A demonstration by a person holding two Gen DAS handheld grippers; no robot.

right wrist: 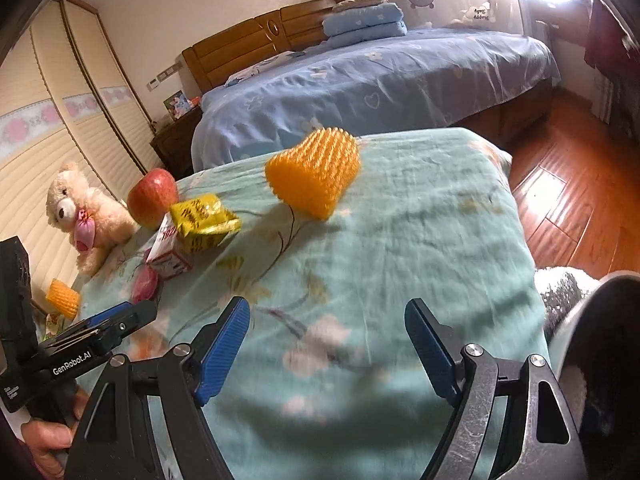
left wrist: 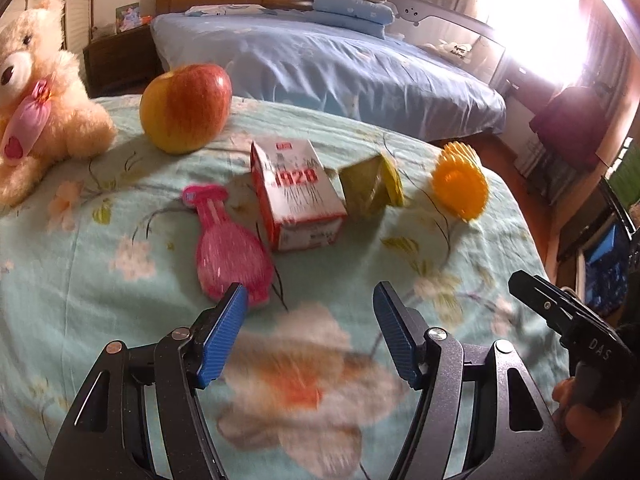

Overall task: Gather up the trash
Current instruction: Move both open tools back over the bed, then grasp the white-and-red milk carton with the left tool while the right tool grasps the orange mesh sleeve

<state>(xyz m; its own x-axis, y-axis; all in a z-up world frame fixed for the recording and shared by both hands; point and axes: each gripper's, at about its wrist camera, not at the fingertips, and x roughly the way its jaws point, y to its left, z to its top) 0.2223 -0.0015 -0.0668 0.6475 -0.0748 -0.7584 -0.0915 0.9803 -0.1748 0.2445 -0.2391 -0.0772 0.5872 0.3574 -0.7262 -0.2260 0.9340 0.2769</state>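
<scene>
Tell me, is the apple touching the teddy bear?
Apart. The left wrist view shows bedspread between the apple and the teddy bear.

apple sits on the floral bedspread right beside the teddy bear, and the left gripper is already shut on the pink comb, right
Not quite. The left gripper is open and holds nothing; the left wrist view shows the pink comb lying on the bedspread by its fingertip. The apple does sit beside the teddy bear.

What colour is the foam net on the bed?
Orange foam net; the right wrist view shows it best.
</scene>
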